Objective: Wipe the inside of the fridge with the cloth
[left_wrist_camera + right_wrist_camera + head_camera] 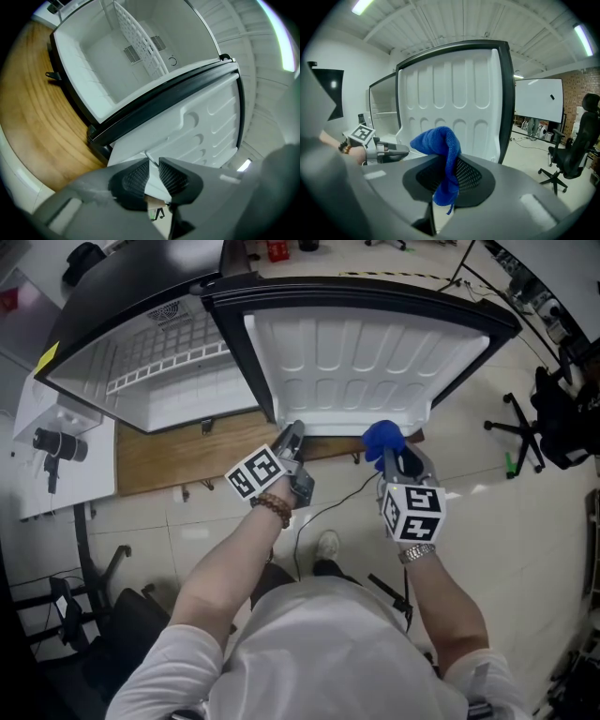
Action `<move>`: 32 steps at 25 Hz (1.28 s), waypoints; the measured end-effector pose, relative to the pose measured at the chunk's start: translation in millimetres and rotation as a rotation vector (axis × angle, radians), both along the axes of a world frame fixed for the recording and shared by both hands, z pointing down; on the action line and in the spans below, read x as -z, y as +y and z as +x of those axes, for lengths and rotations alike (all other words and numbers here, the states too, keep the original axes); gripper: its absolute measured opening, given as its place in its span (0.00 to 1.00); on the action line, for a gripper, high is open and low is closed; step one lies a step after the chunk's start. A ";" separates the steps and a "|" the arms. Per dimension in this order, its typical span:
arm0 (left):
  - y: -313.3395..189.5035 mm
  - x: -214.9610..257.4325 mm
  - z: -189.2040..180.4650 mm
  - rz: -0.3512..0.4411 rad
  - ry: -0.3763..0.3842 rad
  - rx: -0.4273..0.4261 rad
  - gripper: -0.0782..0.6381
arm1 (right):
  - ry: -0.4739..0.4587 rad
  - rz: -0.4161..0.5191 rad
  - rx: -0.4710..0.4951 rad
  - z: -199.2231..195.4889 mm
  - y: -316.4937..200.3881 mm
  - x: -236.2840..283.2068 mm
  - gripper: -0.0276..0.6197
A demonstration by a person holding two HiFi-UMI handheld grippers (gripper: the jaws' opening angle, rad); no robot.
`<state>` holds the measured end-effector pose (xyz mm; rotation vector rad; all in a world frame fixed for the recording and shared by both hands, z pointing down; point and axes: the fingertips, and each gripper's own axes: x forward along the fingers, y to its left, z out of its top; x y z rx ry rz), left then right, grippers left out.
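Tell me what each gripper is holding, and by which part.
The right gripper pinches the blue cloth around its bunched middle. The left gripper clamps the fridge door by its lower edge.

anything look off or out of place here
Nothing stands out. The fridge looks intact, its door open; the left gripper grips the door's edge and the right gripper holds the cloth.

readable text: none | labels, brands, numbers: none legible in any view

Bright ceiling strip lights (362,5), fisheye-warped edges.
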<state>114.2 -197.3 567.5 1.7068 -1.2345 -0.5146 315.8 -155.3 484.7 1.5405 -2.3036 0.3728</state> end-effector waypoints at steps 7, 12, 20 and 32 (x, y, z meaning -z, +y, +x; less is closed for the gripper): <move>7.6 -0.2 -8.0 0.006 0.017 -0.011 0.19 | -0.003 -0.007 0.050 -27.5 16.8 -5.0 0.12; 4.1 0.2 -6.5 0.026 0.053 -0.030 0.19 | 0.003 -0.009 0.057 -35.4 22.8 -6.1 0.12; -4.6 -2.8 -3.0 0.016 0.136 0.014 0.22 | 0.017 -0.015 0.053 -33.9 27.2 -6.2 0.12; 5.2 -0.8 -0.8 0.049 0.156 0.032 0.17 | 0.029 -0.029 0.083 -41.9 42.4 -13.2 0.12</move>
